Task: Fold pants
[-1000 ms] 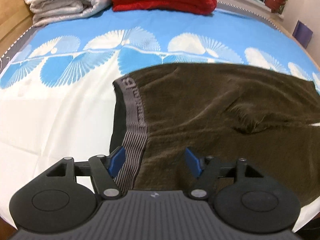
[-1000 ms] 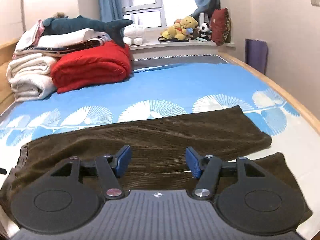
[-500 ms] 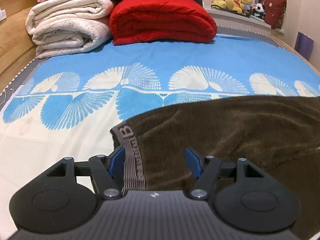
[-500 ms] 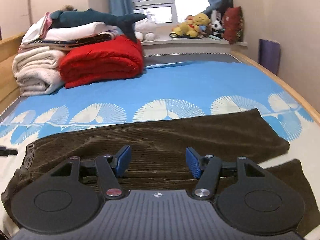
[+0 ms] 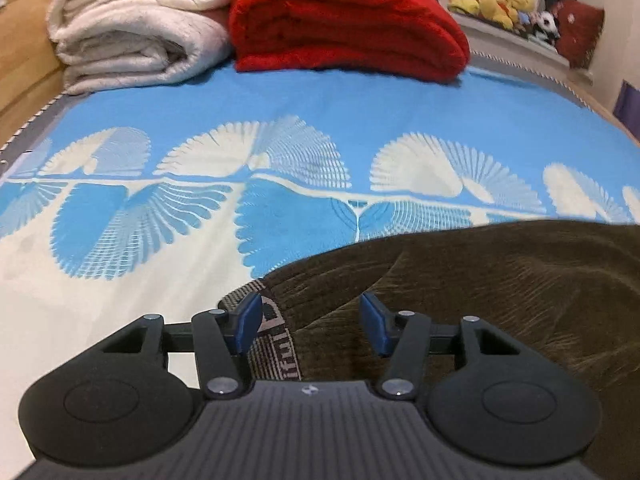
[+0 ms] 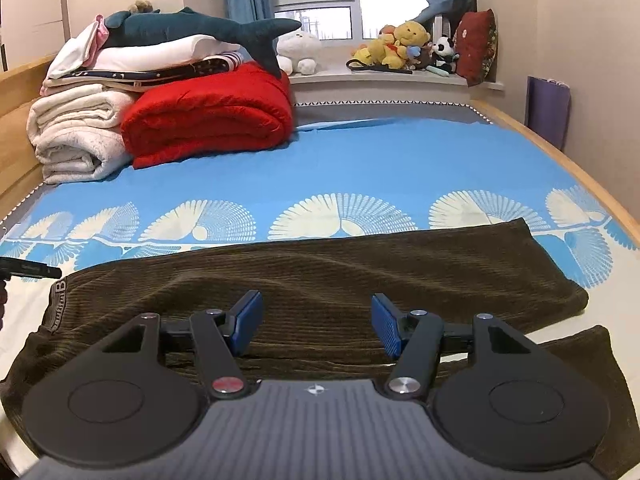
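Note:
Dark brown corduroy pants (image 6: 320,276) lie across the bed, one leg folded over the other, waistband at the left and leg ends at the right. The grey lettered waistband (image 5: 276,344) sits between the blue pads of my left gripper (image 5: 310,322), which is open low over the waist corner. My right gripper (image 6: 316,322) is open and empty, low over the middle of the legs. The near leg's end (image 6: 580,360) sticks out at the lower right.
The bed has a blue and white fan-pattern sheet (image 6: 360,172). A red folded blanket (image 6: 208,120) and white folded blankets (image 6: 76,136) with a plush shark (image 6: 192,28) are stacked at the back left. Plush toys (image 6: 400,46) line the windowsill. A wooden bed edge (image 6: 560,156) runs along the right.
My left gripper has dropped lower and moved toward the waistband corner, which now sits between its open fingers. My right gripper has edged forward over the legs. Both stay open.

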A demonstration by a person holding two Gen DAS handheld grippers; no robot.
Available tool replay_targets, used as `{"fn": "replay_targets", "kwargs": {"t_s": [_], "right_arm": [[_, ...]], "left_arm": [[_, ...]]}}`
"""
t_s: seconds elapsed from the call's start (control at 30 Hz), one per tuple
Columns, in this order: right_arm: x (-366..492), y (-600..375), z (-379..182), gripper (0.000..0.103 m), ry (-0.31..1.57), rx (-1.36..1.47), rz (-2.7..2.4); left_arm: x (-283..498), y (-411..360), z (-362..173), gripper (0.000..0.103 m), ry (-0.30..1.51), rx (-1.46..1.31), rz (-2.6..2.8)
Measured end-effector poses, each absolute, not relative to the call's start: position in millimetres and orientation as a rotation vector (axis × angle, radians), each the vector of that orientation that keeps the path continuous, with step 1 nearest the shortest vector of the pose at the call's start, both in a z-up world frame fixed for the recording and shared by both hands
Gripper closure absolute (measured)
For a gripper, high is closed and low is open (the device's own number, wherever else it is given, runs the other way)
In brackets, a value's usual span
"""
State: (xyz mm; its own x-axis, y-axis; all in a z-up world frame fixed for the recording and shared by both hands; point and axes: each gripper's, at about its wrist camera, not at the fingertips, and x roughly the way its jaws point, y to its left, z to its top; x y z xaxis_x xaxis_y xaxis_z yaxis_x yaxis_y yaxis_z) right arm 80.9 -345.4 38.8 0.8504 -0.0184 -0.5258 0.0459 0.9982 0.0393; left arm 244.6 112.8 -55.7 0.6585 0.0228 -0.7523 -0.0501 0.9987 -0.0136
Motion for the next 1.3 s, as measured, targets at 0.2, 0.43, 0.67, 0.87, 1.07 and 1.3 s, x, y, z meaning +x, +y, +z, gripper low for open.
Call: {"fn": "replay_targets", "kwargs": {"t_s": [0.2,0.43,0.67,0.87,1.07,1.3], "right_arm": [[88.0,-350.6,34.8,0.041,0.581,0.063,-0.046],[95.7,-350.8,29.7,0.041,0.598,0.036,-0.045],[103.5,-350.1,26.0,0.041,0.618,0.026,-0.054],[108.2,-352.3,25.1,0.041,0.624,0.018,-0.064],[107.7,-354.6,25.8,0.041,0.616,0.006,-0.079],[101.5,-359.0,29.6,0.042,0.599,0.014,-0.107]], "left_arm": [[272.6,106.0,-80.4,0.028,0.834,0.026,0.031],[307.4,103.8,-100.4,0.022,0.842,0.093,0.02],[325.6,100.4,-119.8,0.023,0.881,0.108,-0.043],[325.2,93.3,-113.9,0.077,0.877,0.136,-0.129],[309.6,78.9,-98.6,0.099,0.838,0.243,-0.145],[256.7,50.8,-59.7,0.1,0.826,0.334,-0.167]]}}
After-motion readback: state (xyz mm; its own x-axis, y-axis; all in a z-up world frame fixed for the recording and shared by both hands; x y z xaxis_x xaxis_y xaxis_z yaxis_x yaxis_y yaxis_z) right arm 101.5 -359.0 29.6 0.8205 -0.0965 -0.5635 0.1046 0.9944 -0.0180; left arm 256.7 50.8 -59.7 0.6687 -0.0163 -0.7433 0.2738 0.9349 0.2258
